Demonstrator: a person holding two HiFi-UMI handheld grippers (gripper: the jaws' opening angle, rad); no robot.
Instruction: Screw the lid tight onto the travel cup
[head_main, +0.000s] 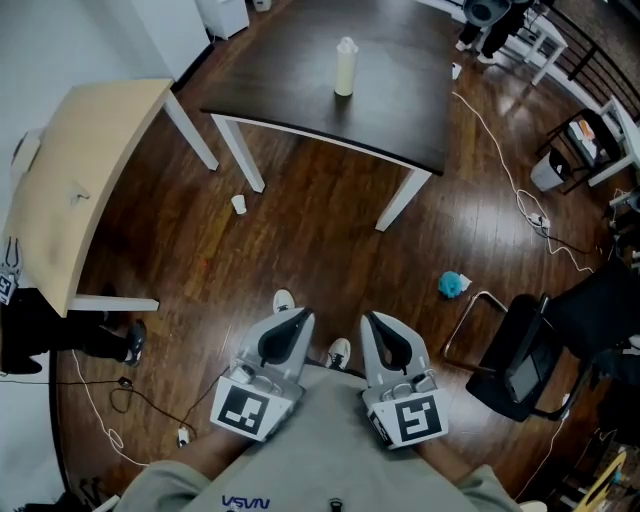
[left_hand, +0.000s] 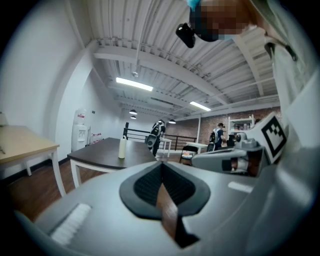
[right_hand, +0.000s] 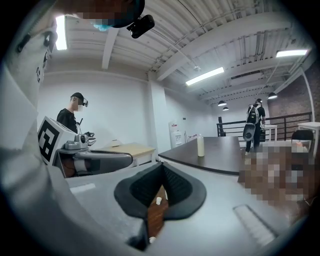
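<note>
Dark table (head_main: 400, 90) with the travel cup (head_main: 345, 68) stands well apart from left tongs (head_main: 298, 318) and right tongs (head_main: 371, 320), both closed, empty.

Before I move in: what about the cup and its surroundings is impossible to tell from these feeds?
- Travel cup on the dark table: far off and small in all three views, so whether its lid is threaded, loose or tight cannot be told.
- White object on the floor, head view: too small to identify.
- Teal object, head view: too small to identify.
</note>
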